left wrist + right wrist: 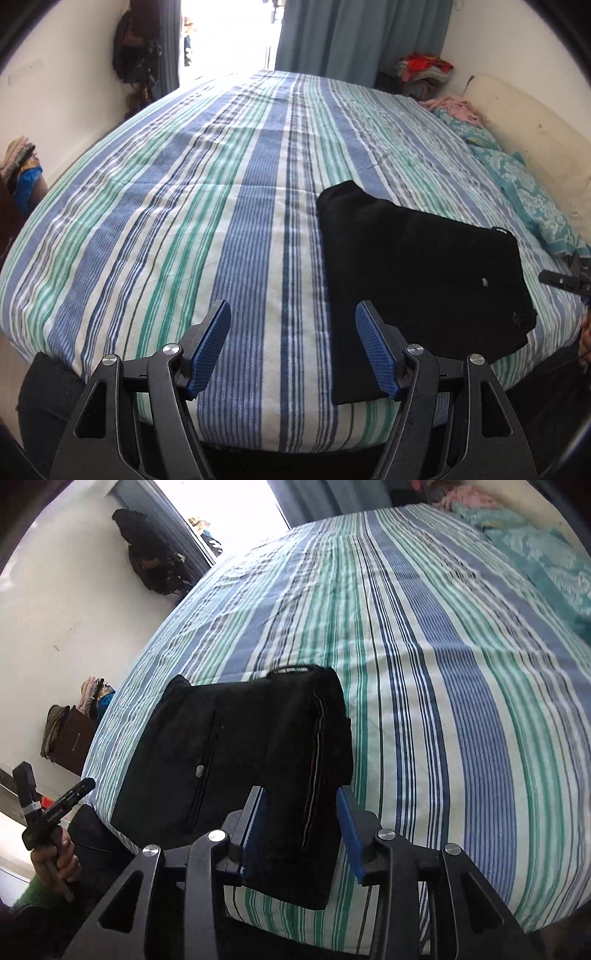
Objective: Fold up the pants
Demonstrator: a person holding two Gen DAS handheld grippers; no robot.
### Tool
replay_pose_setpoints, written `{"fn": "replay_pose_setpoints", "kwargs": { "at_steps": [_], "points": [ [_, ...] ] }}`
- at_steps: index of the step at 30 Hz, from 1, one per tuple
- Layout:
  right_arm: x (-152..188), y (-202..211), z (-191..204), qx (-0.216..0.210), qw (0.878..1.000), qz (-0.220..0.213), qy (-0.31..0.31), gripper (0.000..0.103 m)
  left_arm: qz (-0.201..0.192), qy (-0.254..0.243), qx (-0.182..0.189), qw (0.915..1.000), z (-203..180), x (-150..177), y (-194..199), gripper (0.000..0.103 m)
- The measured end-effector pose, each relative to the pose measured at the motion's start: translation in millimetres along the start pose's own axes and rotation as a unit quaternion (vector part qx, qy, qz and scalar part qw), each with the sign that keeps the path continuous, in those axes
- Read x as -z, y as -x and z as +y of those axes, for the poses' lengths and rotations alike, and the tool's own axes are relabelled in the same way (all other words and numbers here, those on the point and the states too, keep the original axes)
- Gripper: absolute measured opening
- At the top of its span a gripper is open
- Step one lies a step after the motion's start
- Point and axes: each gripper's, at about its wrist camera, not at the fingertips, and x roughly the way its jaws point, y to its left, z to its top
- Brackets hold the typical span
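Setting: bedroom with white walls; a bed (221,229) under a sheet striped blue, green and white fills both views.
Left gripper (293,325): hangs over the near edge of the bed, its blue pads spread wide with only striped sheet between them; nothing is held. In the right wrist view it shows at the far left, off the bed's edge, gripped by the person's left hand (55,860).
Right gripper (301,812): its jaws straddle the near end of the pants; the blue pads stand on either side of the dark cloth. A sliver of gap shows at the right pad, so the cloth looks let go; at the left pad contact cannot be told.
Right gripper from the left wrist view: only its dark tip (565,280) enters at the right edge, beside the pants.
Pants (236,760): black, folded into a compact block, lying flat at the near edge of the bed, toward its near right corner in the left wrist view (417,280); the near end hangs slightly over the edge.
Pants detail: a pale button (200,771) and a long seam show on the upper layer.
Patterned blanket (532,192): teal and white, along the bed's right edge, with a cream pillow (524,133) beyond it.
Far end: blue-grey curtains (354,37) beside a bright doorway; a heap of clothes (424,70) at the far right corner.
Left wall: dark bags (135,55) hang there.
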Motion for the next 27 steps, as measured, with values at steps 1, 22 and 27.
{"fn": "replay_pose_setpoints", "kwargs": {
  "at_steps": [1, 22, 27],
  "points": [
    [-3, 9, 12, -0.008, 1.000, -0.013, 0.018, 0.041, 0.000, -0.022, 0.007, 0.9997, -14, -2, -1, 0.072],
    [-55, -37, 51, 0.007, 0.999, -0.018, 0.045, 0.034, 0.065, -0.123, -0.007, 0.9903, -80, -1, -49, 0.082],
    [-45, -92, 5, 0.042, 0.998, 0.038, -0.041, 0.035, 0.084, -0.124, -0.016, 0.9886, -75, 14, -56, 0.082]
  ]
}}
